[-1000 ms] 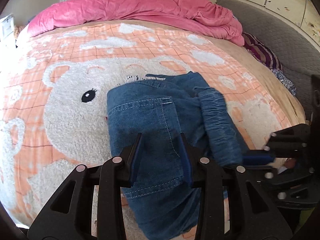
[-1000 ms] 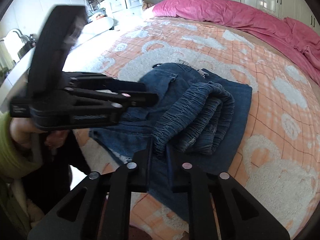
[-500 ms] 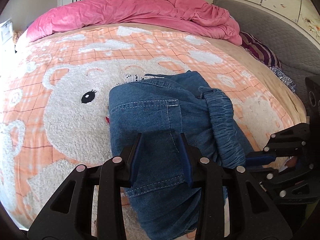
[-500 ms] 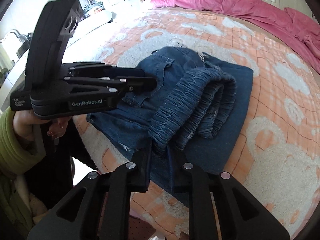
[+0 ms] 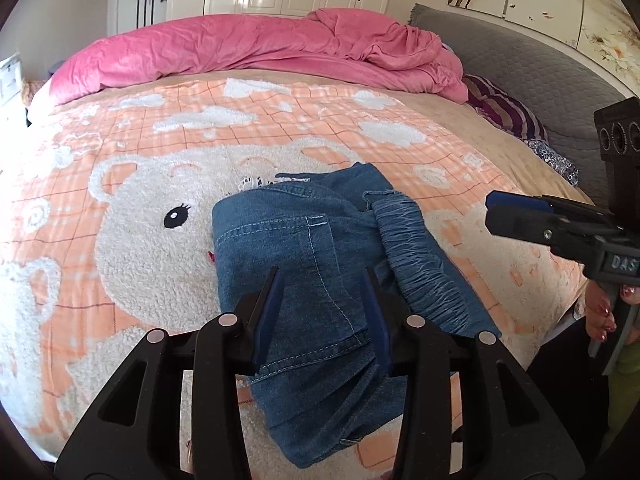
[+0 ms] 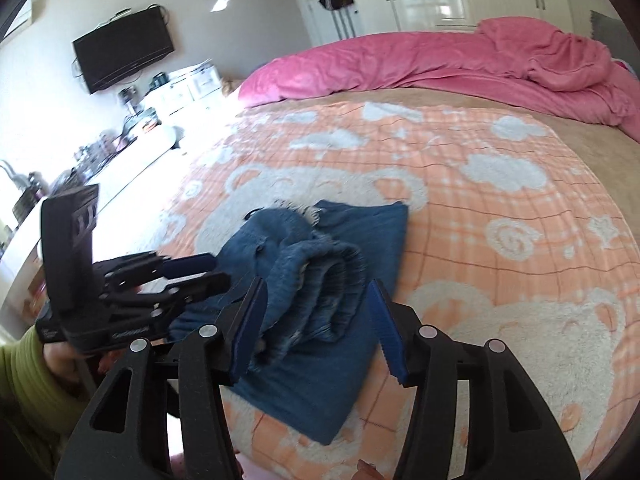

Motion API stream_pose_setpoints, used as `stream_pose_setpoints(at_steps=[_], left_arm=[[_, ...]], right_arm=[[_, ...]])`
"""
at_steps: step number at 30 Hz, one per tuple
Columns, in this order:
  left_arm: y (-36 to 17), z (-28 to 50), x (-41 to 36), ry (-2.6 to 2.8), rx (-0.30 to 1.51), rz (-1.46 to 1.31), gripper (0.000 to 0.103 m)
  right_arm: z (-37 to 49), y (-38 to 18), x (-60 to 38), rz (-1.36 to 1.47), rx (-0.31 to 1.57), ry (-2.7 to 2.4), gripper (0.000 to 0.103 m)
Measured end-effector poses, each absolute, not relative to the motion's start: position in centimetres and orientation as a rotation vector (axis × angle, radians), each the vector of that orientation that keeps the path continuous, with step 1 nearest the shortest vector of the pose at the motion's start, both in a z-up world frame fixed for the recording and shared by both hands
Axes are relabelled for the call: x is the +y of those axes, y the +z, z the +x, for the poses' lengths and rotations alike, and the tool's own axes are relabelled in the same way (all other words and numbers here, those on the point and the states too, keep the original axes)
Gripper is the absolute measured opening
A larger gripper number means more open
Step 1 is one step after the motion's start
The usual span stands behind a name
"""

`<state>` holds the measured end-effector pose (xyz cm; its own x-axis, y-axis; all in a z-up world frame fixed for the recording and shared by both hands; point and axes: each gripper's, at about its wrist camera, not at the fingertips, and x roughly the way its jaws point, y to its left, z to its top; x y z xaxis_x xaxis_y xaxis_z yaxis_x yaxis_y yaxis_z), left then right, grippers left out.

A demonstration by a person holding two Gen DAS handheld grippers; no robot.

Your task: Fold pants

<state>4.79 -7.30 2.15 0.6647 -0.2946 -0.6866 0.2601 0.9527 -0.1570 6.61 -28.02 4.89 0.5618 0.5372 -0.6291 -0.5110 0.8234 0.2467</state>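
Up close, the left gripper [image 5: 324, 312] has its 2 blue-padded black fingers set on either side of a fold of denim, the jaws easing apart, with the cloth bunched between them where the pads [image 5: 267, 320] still meet it. Its partner, the right gripper [image 6: 316, 320], is opening too: its ribbed blue pads stand clear of the crinkled, elasticated waistband [image 6: 320, 292] that lies between them, and in the left wrist view it hangs off to the side above the bed edge, gripped by a hand [image 5: 608, 308]. The pants [image 5: 320, 272], blue jeans with pale topstitching and a square patch pocket, sit as a thick folded bundle near the front edge of the bed, one frayed hem showing at the far side. Beneath them spreads a fluffy peach blanket [image 5: 120, 160] with a grid pattern and white woolly bears. Farther back, a rumpled pink duvet [image 5: 248, 52] is heaped along the bed's far side.
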Motion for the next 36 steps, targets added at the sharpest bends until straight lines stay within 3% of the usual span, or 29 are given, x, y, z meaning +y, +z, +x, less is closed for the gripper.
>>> stream_pose_setpoints(at_steps=[2, 6, 8, 17, 36], left_arm=[[2.4, 4.6, -7.3, -0.306, 0.770, -0.038, 0.037], [2.7, 4.6, -7.0, -0.284, 0.758, -0.033, 0.046], [2.8, 4.7, -6.8, -0.271, 0.755, -0.031, 0.047], [2.7, 5.1, -5.9, -0.219, 0.752, -0.038, 0.062], [1.1, 6.3, -4.4, -0.134, 0.810, -0.033, 0.076]], right_arm=[[6.8, 5.2, -28.3, 0.042, 0.740, 0.597, 0.064], [7.4, 4.8, -28.5, 0.034, 0.743, 0.562, 0.066], [7.2, 4.5, -28.3, 0.027, 0.751, 0.550, 0.073], [7.8, 3.8, -28.4, 0.017, 0.767, 0.493, 0.082], [9.3, 1.5, -28.9, 0.068, 0.848, 0.401, 0.083]])
